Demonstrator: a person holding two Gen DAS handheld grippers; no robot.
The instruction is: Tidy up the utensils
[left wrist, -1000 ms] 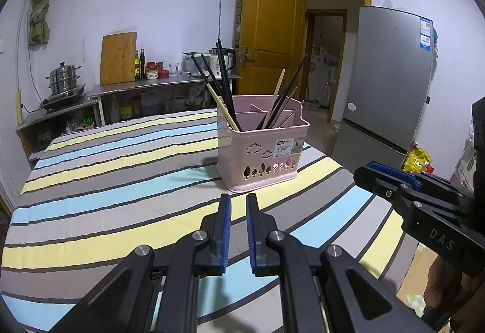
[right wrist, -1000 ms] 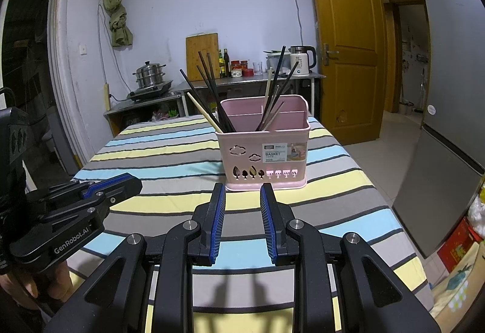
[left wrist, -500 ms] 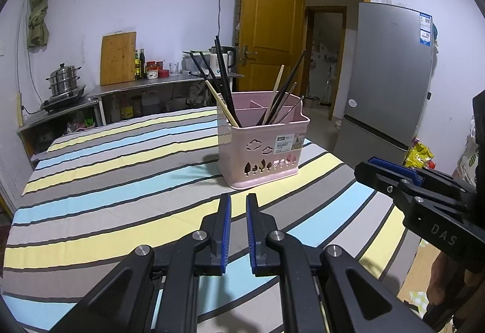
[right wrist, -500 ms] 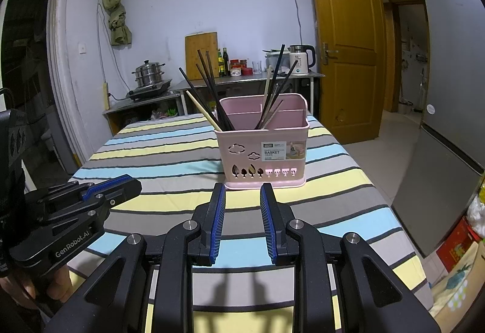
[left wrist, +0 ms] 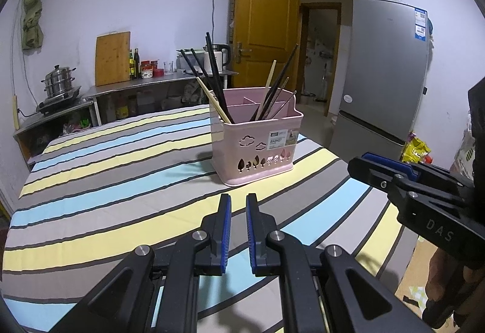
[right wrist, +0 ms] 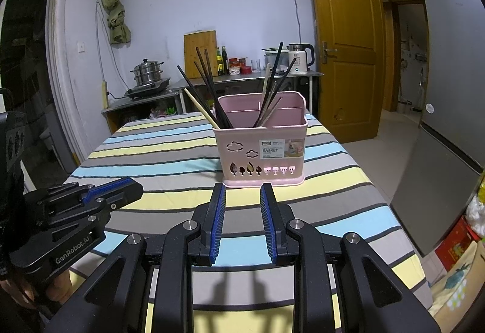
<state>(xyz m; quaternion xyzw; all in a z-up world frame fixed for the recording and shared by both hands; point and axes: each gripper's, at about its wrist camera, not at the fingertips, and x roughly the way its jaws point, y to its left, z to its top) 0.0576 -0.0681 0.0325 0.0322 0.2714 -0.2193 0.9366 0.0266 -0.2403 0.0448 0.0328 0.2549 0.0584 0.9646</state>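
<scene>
A pink basket [right wrist: 260,148] of chopsticks [right wrist: 212,96] stands upright on the striped tablecloth [left wrist: 106,181], toward the far right part of the table. Behind it a metal counter [right wrist: 242,78] carries a kettle [right wrist: 300,58], bottles and a steamer pot [right wrist: 148,72]; a wooden door [right wrist: 342,38] and a grey fridge [left wrist: 382,72] stand to the right. The left gripper [left wrist: 238,205] hovers nearly closed and empty; the right gripper [right wrist: 242,196] hovers half open, also empty. Compared with a second ago, nothing has shifted.
</scene>
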